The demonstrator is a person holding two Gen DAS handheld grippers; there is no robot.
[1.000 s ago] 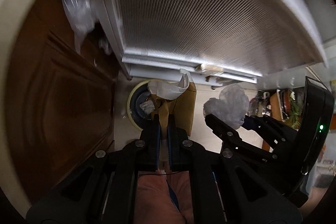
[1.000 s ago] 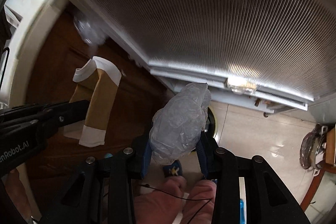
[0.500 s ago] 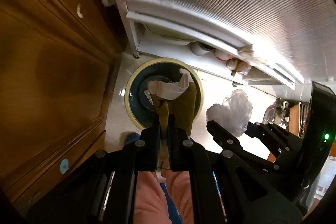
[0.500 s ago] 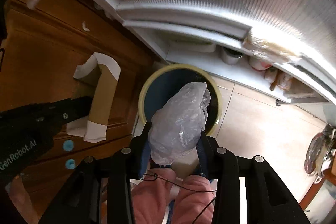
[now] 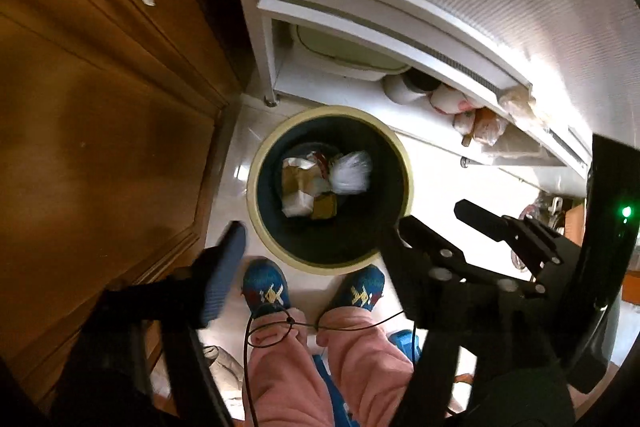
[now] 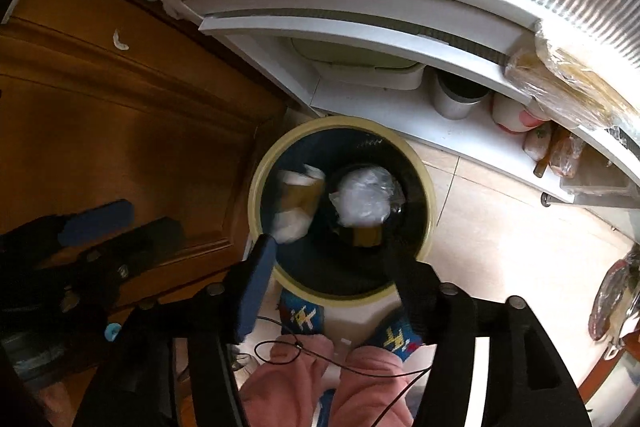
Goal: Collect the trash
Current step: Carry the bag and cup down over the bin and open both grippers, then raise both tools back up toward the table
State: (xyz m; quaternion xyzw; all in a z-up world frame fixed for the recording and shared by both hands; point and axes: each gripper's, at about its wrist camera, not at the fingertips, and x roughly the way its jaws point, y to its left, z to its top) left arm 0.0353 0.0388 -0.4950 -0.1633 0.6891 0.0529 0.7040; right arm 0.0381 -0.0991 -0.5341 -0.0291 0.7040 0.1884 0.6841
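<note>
Both claws have just been opening and now hang empty over the bin (image 5: pixel 256 211): left claw (image 5: pixel 308 251), right claw (image 6: pixel 332 251). My cardboard scrap (image 5: pixel 298 187) and plastic wad (image 5: pixel 352 173) lie inside it.

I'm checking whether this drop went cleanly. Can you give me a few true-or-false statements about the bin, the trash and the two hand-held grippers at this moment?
1. The clear plastic bag lies inside the bin. True.
2. The right hand-held gripper is clamped on the plastic bag. False: its jaws have just been opening and nothing is between them.
3. The brown paper with white ends is down in the bin. True.
4. The left hand-held gripper grips the brown paper. False: its jaws have just been opening and stand empty.
5. The bin has a lid on. False: it is open-topped.
</note>
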